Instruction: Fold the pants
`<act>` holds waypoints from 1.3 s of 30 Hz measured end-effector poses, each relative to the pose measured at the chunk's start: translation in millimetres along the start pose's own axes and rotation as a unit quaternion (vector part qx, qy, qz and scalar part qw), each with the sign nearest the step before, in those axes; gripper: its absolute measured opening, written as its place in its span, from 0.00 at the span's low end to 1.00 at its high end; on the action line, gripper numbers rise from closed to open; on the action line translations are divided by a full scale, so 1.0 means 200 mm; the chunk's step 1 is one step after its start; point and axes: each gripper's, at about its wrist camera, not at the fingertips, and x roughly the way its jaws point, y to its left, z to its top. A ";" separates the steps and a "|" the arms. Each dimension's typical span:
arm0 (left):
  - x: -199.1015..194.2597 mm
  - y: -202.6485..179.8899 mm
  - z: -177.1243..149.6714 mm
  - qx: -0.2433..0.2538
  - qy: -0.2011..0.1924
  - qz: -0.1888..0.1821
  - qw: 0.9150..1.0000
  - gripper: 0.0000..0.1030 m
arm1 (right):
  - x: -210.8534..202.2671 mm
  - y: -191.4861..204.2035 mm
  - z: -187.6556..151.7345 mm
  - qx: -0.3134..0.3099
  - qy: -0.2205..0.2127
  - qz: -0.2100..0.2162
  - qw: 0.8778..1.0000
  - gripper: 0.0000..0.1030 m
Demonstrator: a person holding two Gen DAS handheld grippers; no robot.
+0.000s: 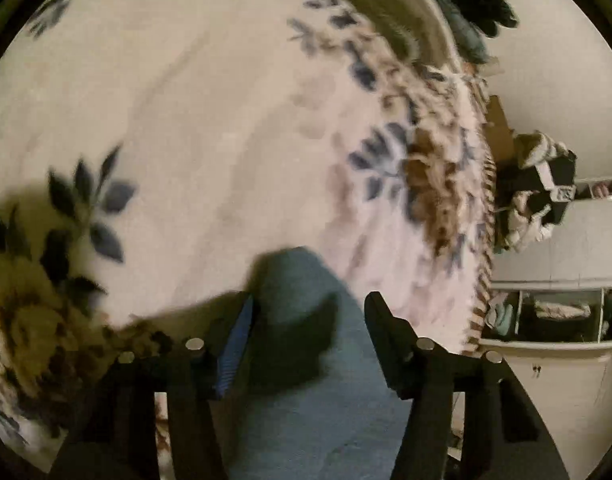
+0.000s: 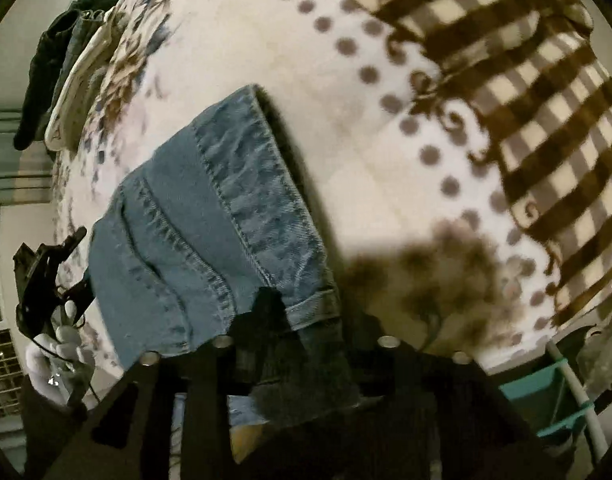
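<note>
Denim pants are laid on the floral blanket; the waistband corner is pinched by the right gripper, while the left gripper is spread over the fabric

The pants lie on the bed, reaching from 6 o'clock up toward 12 in the right wrist view. A pile of clothes sits at 10 o'clock (on the bed's far edge). Shelves stand at 3 o'clock in the left wrist view.
</note>
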 end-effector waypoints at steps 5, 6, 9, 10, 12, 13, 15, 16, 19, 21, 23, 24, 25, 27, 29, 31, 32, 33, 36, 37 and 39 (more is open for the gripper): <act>0.11 -0.05 0.03 0.053 0.003 0.047 0.998 0.34 | -0.10 -0.02 -0.07 0.040 -0.026 0.023 0.999 0.56; 0.12 -0.04 0.03 0.062 0.004 0.058 0.996 0.24 | -0.12 -0.04 -0.10 0.053 -0.031 0.029 0.998 0.56; 0.11 0.03 0.05 0.046 0.005 0.038 0.998 0.22 | -0.17 -0.12 -0.21 0.091 -0.043 0.043 0.994 0.56; 0.09 0.03 0.05 0.048 0.006 0.031 0.998 0.23 | -0.18 -0.15 -0.24 0.099 -0.046 0.050 0.993 0.62; 0.03 0.01 0.03 0.065 0.012 0.038 0.997 0.40 | -0.18 -0.18 -0.30 0.118 -0.050 0.069 0.989 0.71; -0.01 0.00 0.00 0.077 0.017 0.049 0.996 0.50 | -0.16 -0.20 -0.33 0.126 -0.043 0.082 0.988 0.72; -0.07 0.00 -0.06 0.080 0.015 0.039 0.996 0.70 | -0.09 -0.22 -0.37 0.145 -0.024 0.095 0.985 0.72; -0.10 0.00 -0.12 0.082 0.021 0.034 0.996 0.70 | -0.05 -0.23 -0.38 0.154 -0.011 0.103 0.983 0.73; -0.10 0.04 -0.26 0.073 0.047 0.032 0.996 0.70 | 0.13 -0.25 -0.41 0.195 0.018 0.146 0.970 0.73; -0.07 0.07 -0.34 0.064 0.063 0.029 0.995 0.70 | 0.21 -0.24 -0.41 0.218 -0.006 0.216 0.952 0.73; -0.01 0.10 -0.42 0.055 0.082 0.028 0.995 0.70 | 0.25 -0.19 -0.39 0.200 -0.029 0.211 0.957 0.74; 0.01 0.12 -0.44 0.049 0.087 0.023 0.995 0.71 | 0.26 -0.17 -0.39 0.186 -0.037 0.208 0.959 0.74; 0.03 0.13 -0.47 0.043 0.090 0.013 0.995 0.73 | 0.27 -0.16 -0.39 0.179 -0.047 0.212 0.960 0.79; 0.07 0.15 -0.49 0.033 0.091 0.004 0.995 0.78 | 0.26 -0.15 -0.41 0.178 -0.053 0.229 0.956 0.81; 0.07 0.15 -0.50 0.032 0.084 -0.002 0.996 0.78 | 0.23 -0.13 -0.42 0.172 -0.052 0.265 0.947 0.81; 0.07 0.13 -0.50 0.037 0.082 -0.004 0.996 0.78 | 0.20 -0.09 -0.41 0.145 -0.057 0.268 0.951 0.81; 0.08 0.12 -0.50 0.041 0.083 -0.003 0.996 0.78 | 0.21 -0.07 -0.39 0.130 -0.051 0.238 0.961 0.81; 0.09 0.12 -0.50 0.045 0.082 -0.002 0.996 0.78 | 0.25 -0.07 -0.38 0.130 -0.038 0.221 0.966 0.81; 0.10 0.09 -0.50 0.057 0.079 0.002 0.995 0.78 | 0.31 -0.08 -0.38 0.160 -0.047 0.246 0.955 0.82; 0.10 0.08 -0.50 0.064 0.074 0.005 0.995 0.78 | 0.31 -0.06 -0.39 0.159 -0.053 0.246 0.955 0.79; 0.10 0.05 -0.51 0.084 0.059 0.004 0.995 0.59 | 0.29 -0.03 -0.42 0.144 -0.062 0.220 0.963 0.53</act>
